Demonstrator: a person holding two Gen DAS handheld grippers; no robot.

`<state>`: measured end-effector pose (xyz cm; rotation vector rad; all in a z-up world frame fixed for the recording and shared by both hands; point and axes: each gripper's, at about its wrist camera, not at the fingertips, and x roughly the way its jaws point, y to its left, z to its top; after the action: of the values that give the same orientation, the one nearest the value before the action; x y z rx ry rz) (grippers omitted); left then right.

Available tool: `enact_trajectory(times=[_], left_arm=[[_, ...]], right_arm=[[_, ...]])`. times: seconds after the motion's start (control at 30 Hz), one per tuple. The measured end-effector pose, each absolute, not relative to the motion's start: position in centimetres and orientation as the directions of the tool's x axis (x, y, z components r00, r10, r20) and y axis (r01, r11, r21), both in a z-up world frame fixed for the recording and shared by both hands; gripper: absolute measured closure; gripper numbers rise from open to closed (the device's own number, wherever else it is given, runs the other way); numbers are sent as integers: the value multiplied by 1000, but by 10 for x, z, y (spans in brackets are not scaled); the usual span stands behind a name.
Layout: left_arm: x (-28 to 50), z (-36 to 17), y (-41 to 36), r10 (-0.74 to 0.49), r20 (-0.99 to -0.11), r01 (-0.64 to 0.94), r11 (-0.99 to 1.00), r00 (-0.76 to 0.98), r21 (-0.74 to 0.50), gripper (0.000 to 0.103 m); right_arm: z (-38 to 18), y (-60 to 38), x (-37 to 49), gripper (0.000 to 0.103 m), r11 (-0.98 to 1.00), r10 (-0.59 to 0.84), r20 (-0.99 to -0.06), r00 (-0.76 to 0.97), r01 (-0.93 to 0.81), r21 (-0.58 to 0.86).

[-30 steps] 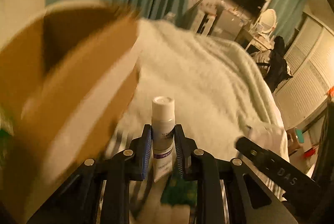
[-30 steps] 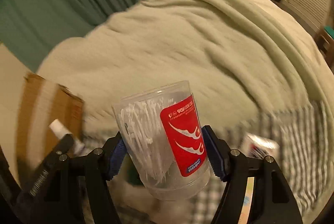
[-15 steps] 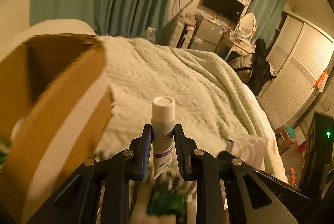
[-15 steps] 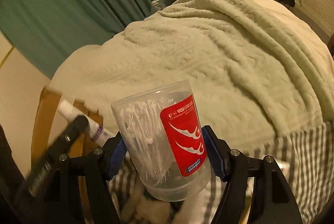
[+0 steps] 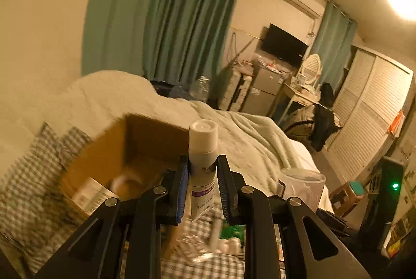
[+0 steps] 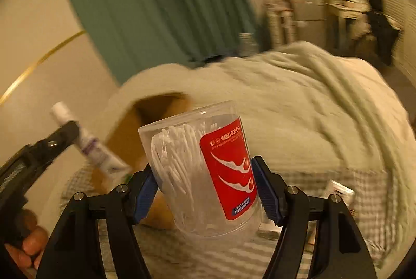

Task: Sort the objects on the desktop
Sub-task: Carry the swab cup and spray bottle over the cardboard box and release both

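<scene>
Tube (image 5: 202, 162) with a white cap is pinched upright between the blue pads of the left gripper (image 5: 202, 185), cap end up, held in the air over the near edge of an open cardboard box (image 5: 109, 159). Box sits on a checked cloth (image 5: 31, 175) on the bed (image 5: 249, 138), and has a labelled item and something round inside (too blurred to name). Right gripper (image 6: 205, 190) is clamped on a clear plastic tub of cotton swabs (image 6: 197, 169) with a red label, tilted slightly left, also off the surface. From the right wrist view the same tube (image 6: 88, 146) shows at left in the other gripper, with the box (image 6: 156, 107) behind it and a person's fingers (image 6: 31, 242) at the bottom left corner. More small items (image 5: 228, 234) lie on the cloth below the left gripper, blurred. Green curtain (image 5: 161, 13) behind the bed.
</scene>
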<state>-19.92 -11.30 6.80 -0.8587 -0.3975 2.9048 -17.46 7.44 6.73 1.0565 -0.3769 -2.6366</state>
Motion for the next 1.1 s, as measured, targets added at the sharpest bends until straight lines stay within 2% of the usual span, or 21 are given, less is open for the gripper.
enact_trajectory(times=[0.1, 0.17, 0.27, 0.4, 0.43, 0.5, 0.53, 0.63, 0.8, 0.97, 1.1], left_arm=[[-210, 66, -141, 33, -536, 75, -981, -843, -179, 81], [-216, 51, -162, -51, -563, 151, -980, -825, -133, 81], [-237, 16, -198, -62, -614, 246, -944, -787, -220, 81], [-259, -19, -218, 2, -635, 273, -901, -772, -335, 78], [-263, -24, -218, 2, -639, 267, -908, -769, -324, 73], [-263, -31, -214, -14, -645, 250, -928, -764, -277, 28], [-262, -34, -209, -39, -643, 252, -937, -765, -242, 21], [-253, -33, -198, -66, -641, 244, -950, -765, -193, 19], [-236, -13, -170, -18, -615, 196, -955, -789, -223, 18], [-209, -8, -120, 69, -613, 111, -962, -787, -251, 18], [-194, -29, -80, 119, -648, 48, -971, -752, -235, 18]], right_arm=[[86, 21, -185, 35, -883, -460, -578, -674, 283, 374], [85, -18, -195, 35, -863, -505, -577, -642, 356, 358], [68, -53, -217, 35, -830, -557, -597, -577, 396, 393], [47, -73, -245, 33, -860, -509, -643, -572, 372, 350], [45, -72, -252, 24, -863, -504, -629, -592, 369, 344], [42, -62, -256, 13, -862, -507, -608, -610, 363, 354], [41, -57, -256, 13, -859, -512, -598, -617, 360, 364], [45, -38, -248, 13, -867, -498, -592, -634, 349, 356], [56, 12, -221, 13, -920, -393, -603, -694, 296, 258], [51, 77, -187, 13, -955, -293, -658, -694, 185, 231], [36, 122, -158, 13, -978, -205, -708, -676, 106, 182]])
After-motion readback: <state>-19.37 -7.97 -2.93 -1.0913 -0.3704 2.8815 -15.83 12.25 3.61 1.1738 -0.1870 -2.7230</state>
